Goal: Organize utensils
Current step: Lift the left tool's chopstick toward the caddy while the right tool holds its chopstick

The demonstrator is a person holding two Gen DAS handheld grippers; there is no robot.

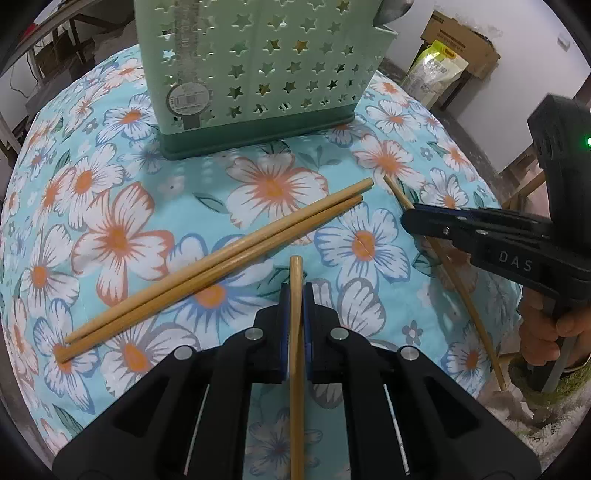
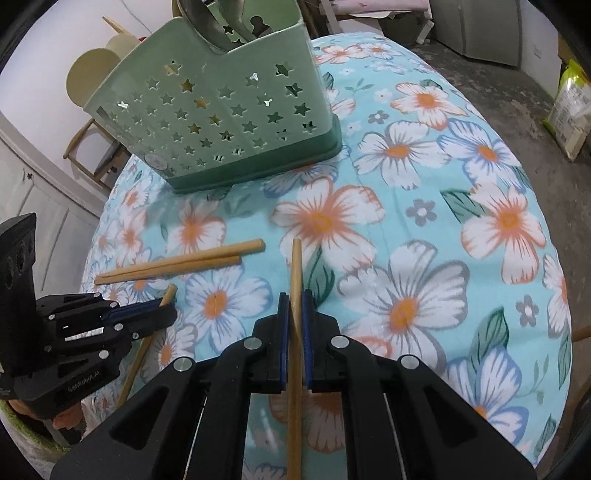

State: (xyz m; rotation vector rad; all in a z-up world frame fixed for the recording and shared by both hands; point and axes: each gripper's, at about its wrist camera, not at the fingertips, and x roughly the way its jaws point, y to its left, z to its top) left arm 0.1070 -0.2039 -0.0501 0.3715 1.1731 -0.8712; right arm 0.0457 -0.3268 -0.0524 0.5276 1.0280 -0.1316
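The green utensil holder (image 1: 255,74) runs off the top edge of the left wrist view, so its rim and contents are out of sight there; the print on its round label (image 1: 188,98) is too small to read. In the right wrist view the metal utensils (image 2: 214,26) standing in it are cut by the top edge. Each held chopstick (image 1: 296,369) leaves the near edge of its own view, its lower end unseen. The right gripper (image 1: 406,218) covers the middle of its chopstick (image 1: 397,192).
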